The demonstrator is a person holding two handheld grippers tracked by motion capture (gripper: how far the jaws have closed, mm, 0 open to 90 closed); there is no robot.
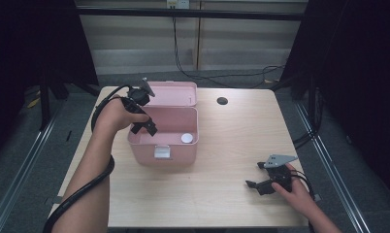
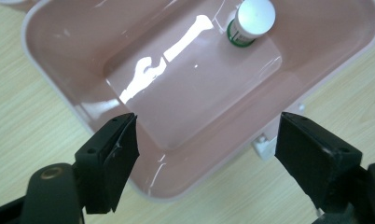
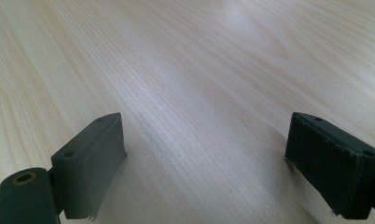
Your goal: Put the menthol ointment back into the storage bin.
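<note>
- Landmark: the open pink plastic storage box (image 1: pixel 164 138) with hinged lid and silver front latch stands on the light wood-grain counter (image 1: pixel 232 145), left of the counter's middle.
- Contents: a small white-capped bottle with a green band (image 1: pixel 186 138) stands upright inside the box, on its floor, near the front right corner; in the left gripper view the bottle (image 2: pixel 251 21) sits against the far wall.
- Left gripper (image 1: pixel 145 127): held above the box's left rim, pointing down into the cavity. Its fingers (image 2: pixel 113 158) are released, spread apart with nothing between them, well clear of the bottle.
- Right gripper (image 1: pixel 255 186): near the counter's front right edge, well apart from the box. Its fingers (image 3: pixel 90 163) are released over bare counter.
- Surroundings: the raised lid (image 1: pixel 173 93) stands behind the box; a round dark cable hole (image 1: pixel 222 101) lies in the counter to the right of the lid.
- Obstructions: the box walls surround the bottle on all sides; access is from above.
</note>
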